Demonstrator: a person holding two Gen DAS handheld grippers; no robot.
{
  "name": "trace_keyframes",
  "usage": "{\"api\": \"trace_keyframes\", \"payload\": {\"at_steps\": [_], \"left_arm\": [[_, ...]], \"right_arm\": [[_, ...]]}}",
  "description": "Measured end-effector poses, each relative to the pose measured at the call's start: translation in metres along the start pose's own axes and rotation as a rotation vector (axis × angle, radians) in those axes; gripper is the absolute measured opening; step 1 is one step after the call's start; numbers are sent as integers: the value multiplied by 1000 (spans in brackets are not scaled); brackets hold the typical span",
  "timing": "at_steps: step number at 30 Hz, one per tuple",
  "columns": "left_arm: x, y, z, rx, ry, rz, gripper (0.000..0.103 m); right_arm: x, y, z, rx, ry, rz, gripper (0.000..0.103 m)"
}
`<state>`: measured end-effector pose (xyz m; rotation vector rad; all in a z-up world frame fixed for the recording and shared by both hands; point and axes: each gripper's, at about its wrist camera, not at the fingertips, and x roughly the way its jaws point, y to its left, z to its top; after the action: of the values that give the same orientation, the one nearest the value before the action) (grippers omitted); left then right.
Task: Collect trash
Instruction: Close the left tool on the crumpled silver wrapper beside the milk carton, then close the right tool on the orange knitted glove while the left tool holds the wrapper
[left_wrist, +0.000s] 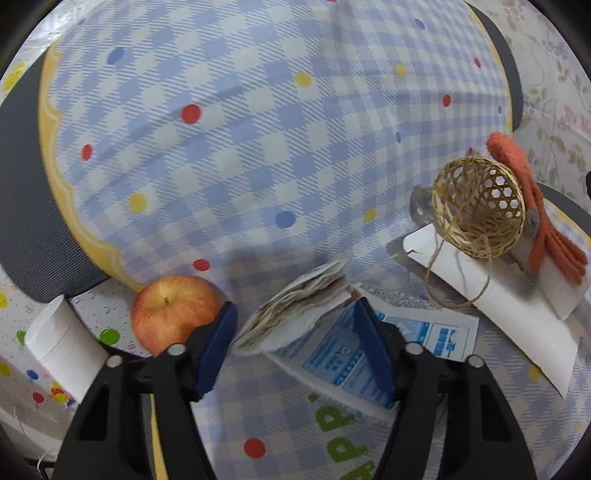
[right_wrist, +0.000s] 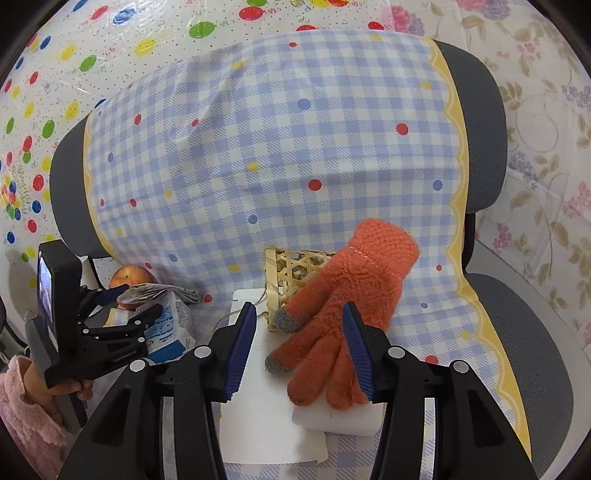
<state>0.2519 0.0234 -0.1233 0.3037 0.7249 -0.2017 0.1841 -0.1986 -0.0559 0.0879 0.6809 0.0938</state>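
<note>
The checked cloth (left_wrist: 258, 147) over the chair back lies bare across its upper and middle span, open to passage. Low on the seat, room is tight. The left gripper (left_wrist: 295, 350), jaws apart, is hemmed by the apple (left_wrist: 173, 310) touching its left finger, with the crumpled wrapper (left_wrist: 295, 306) and blue-printed packet (left_wrist: 369, 354) between the fingers. The right gripper (right_wrist: 301, 354), jaws apart, faces the orange glove (right_wrist: 347, 314) draped against the wicker basket (right_wrist: 291, 273), both on white paper (right_wrist: 266, 424); cloth right of the glove is unobstructed.
</note>
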Motion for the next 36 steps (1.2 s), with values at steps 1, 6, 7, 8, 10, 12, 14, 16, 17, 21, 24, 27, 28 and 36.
{"api": "trace_keyframes", "payload": {"at_steps": [1, 6, 7, 8, 10, 12, 14, 16, 17, 21, 24, 27, 28, 36], "left_arm": [[3, 0, 2, 1, 4, -4, 54], [4, 10, 6, -28, 1, -22, 6], [-2, 15, 5, -51, -17, -16, 3], [-8, 20, 5, -74, -32, -14, 2], [-24, 31, 6, -128, -70, -12, 1], [-47, 38, 4, -171, -116, -3, 1], [-65, 41, 1, -202, -146, -13, 1], [-83, 37, -2, -218, -179, -17, 1], [-91, 32, -3, -222, -191, -23, 1], [-113, 16, -12, -242, -220, -53, 1], [-116, 1, -16, -249, -221, -79, 1], [-110, -15, -16, -236, -218, -85, 1], [-108, -19, -16, -235, -215, -89, 1], [-93, -32, -12, -236, -187, -95, 1]], "right_arm": [[0, 0, 0, 1, 0, -2, 51], [-6, -4, -5, 2, 1, -18, 51], [-8, -5, -6, 4, 0, -23, 51], [-9, -7, -7, 7, -1, -28, 51], [-12, -11, -9, 13, -3, -36, 51], [-16, -13, -10, 12, -12, -50, 54], [-21, -15, -12, 8, -23, -65, 56], [-22, -17, -15, 5, -20, -74, 58], [-21, -19, -17, 6, -15, -80, 59], [-16, -25, -25, 13, 11, -91, 59], [-11, -30, -28, 15, 24, -99, 59], [-2, -37, -27, 25, 31, -102, 58], [1, -38, -26, 29, 33, -102, 58], [47, -42, -7, 50, 51, -49, 45]]}}
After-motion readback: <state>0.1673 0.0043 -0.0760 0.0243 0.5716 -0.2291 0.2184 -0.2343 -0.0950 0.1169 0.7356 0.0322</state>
